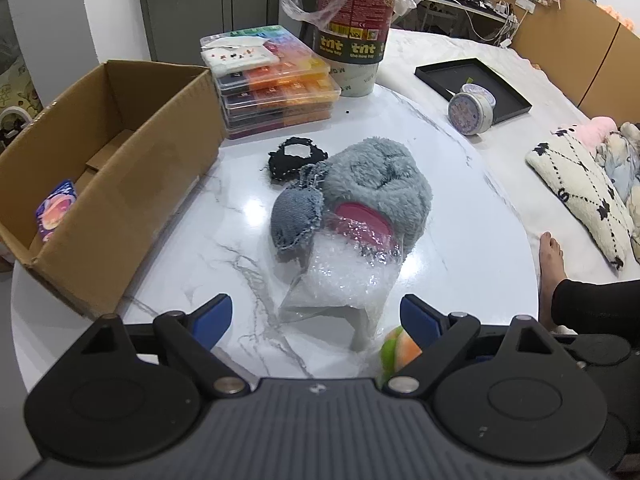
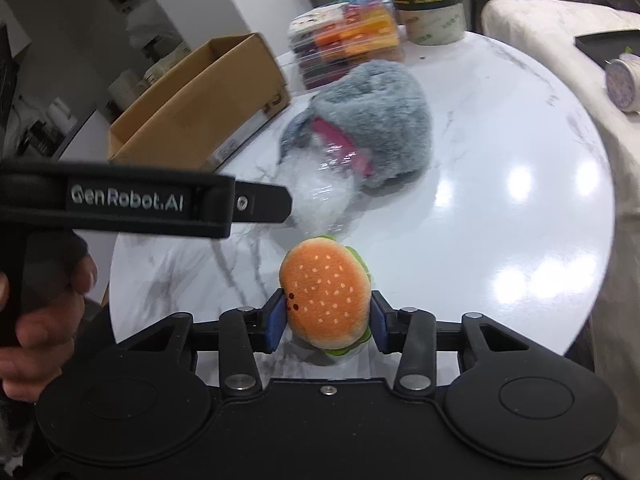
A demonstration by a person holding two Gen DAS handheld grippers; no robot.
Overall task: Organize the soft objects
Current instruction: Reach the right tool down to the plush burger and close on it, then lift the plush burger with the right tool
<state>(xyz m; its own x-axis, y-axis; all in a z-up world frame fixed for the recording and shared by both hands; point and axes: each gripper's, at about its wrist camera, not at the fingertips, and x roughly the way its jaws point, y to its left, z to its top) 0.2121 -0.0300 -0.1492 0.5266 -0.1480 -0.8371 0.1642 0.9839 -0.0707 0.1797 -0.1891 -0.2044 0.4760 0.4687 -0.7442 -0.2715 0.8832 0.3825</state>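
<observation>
On the white marble table lies a fluffy grey plush with a pink patch. A frayed denim pouch and a black scrunchie lie to its left, and a bubble-wrap bag lies in front. My left gripper is open, its blue pads on either side of the bag's near end without touching it. My right gripper is shut on a burger plush, one pad against each side. The burger plush also peeks in by the left gripper's right finger.
An open cardboard box stands at the table's left, holding a small colourful packet. Stacked colourful cases and a bagged red canister stand behind. A black tray, round tin, pillow and a person's foot are on the right.
</observation>
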